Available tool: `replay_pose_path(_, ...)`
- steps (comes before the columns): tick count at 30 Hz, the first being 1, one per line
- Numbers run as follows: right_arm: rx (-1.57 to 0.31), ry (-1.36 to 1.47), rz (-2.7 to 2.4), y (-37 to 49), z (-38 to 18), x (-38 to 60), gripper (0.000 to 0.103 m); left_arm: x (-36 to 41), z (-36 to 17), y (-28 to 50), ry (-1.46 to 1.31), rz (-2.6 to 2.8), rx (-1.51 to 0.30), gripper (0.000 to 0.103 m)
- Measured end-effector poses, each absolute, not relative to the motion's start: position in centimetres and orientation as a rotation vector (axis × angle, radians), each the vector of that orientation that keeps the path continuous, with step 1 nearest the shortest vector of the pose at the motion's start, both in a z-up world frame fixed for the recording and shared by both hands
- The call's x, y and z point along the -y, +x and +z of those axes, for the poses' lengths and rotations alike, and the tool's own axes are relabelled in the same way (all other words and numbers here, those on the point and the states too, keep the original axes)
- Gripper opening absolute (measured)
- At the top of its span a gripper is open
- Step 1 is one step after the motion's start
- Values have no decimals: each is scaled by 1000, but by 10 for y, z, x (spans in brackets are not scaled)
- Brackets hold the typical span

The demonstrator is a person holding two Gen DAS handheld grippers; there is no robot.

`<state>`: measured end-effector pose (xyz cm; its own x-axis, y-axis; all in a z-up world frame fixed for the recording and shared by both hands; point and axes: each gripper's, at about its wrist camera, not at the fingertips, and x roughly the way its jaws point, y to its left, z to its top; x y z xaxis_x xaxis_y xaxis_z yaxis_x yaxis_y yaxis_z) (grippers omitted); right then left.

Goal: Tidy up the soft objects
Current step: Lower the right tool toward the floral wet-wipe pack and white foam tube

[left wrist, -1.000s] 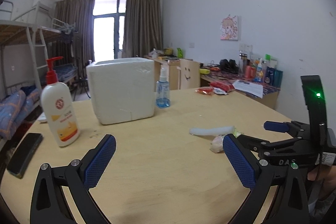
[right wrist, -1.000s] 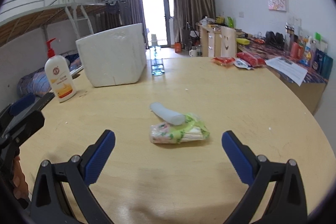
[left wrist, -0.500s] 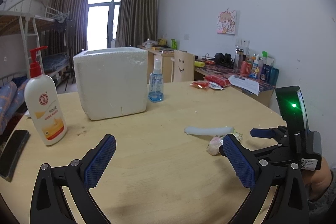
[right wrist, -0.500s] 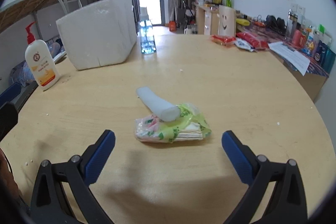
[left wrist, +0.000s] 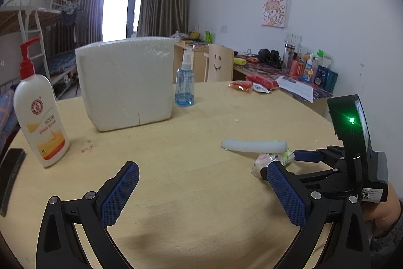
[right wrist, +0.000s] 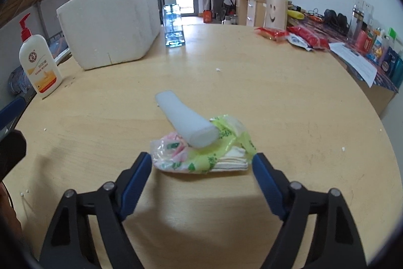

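Wooden round desk (right wrist: 289, 92) carries a white foam box (right wrist: 110, 22) near its far left edge; mid-desk lies a green-and-pink plastic tissue packet (right wrist: 201, 155) under a white foam cylinder (right wrist: 186, 122). Right gripper (right wrist: 201, 165) straddles the packet, jaws closing, not yet pressing; left gripper (left wrist: 201, 193) gapes.

Foam cylinder (right wrist: 185, 122) on tissue packet (right wrist: 201, 155), foam box (right wrist: 110, 22) behind

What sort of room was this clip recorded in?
Most likely a dormitory room: a bunk bed with a ladder, a cluttered desk along the wall, and a round wooden table as the workspace.
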<state>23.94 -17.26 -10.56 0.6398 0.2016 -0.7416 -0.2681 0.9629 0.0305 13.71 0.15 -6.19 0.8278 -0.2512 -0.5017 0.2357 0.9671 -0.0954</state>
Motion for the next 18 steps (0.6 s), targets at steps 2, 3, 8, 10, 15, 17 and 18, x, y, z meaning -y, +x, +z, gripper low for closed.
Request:
replay_pose_path(2, -844, -81, 272, 241, -107, 173, 75, 1, -63, 140, -36, -259, -553, 102)
replay_pose_path(3, -852, -73, 279, 242, -108, 174, 72, 1, -63, 141, -37, -261, -558, 102)
replay_pose_path(8, -842, -50, 322, 238, -106, 177, 60, 5, -64, 144, -46, -263, -578, 102)
replay_pose_path(10, -830, -51, 323, 236, -104, 179, 49, 8, -63, 145, -41, -266, -582, 102)
replay_pose_path(15, -822, -26, 314, 229, -104, 192, 48, 16, -62, 148, -24, -268, -591, 102)
replay_pose_path(17, -824, -5, 283, 226, -103, 204, 48, 19, -62, 149, -17, -269, -595, 102)
replay_pose_path(18, -825, 9, 265, 227, -102, 209, 48, 21, -61, 150, -15, -270, -596, 102)
